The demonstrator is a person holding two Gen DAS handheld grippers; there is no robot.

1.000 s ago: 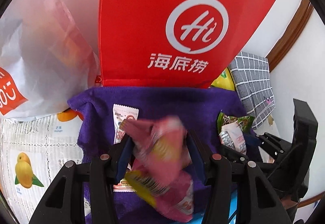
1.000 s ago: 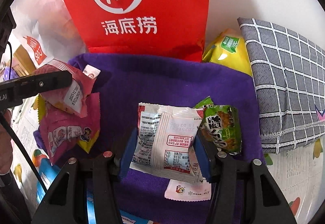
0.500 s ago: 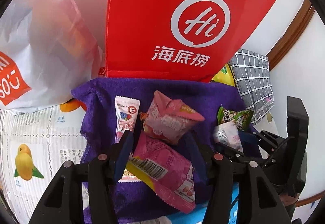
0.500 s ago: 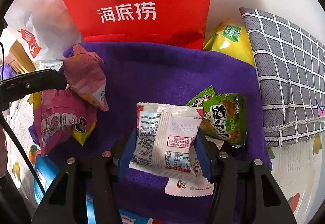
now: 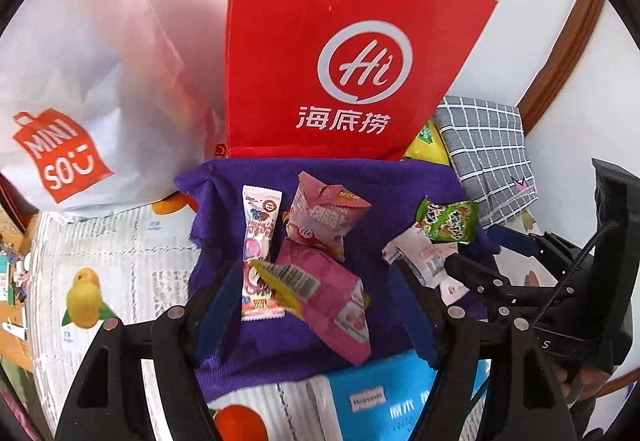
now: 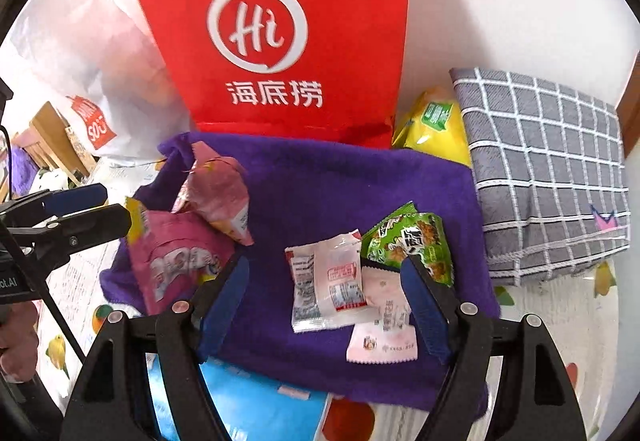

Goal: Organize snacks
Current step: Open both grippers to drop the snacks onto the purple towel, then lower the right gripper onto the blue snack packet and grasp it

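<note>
Reds, purples and pinks crowding a fruit-printed surface

A red paper bag is showing a white circled logo and white characters; the white plastic bag is wearing an orange-red tag print. The towel is glowing solid purple under two pink snack packets, a green packet and white sachets with red print. The grey cloth is carrying a white grid, beside a yellow bag. The surface cover is displaying yellow and orange fruit over grey text.

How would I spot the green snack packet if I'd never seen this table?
Find the big red bag; a purple towel lies before it. Near the towel's right side, by the checked grey cushion, lies the green packet. It is the only green one; its neighbours are white.
</note>
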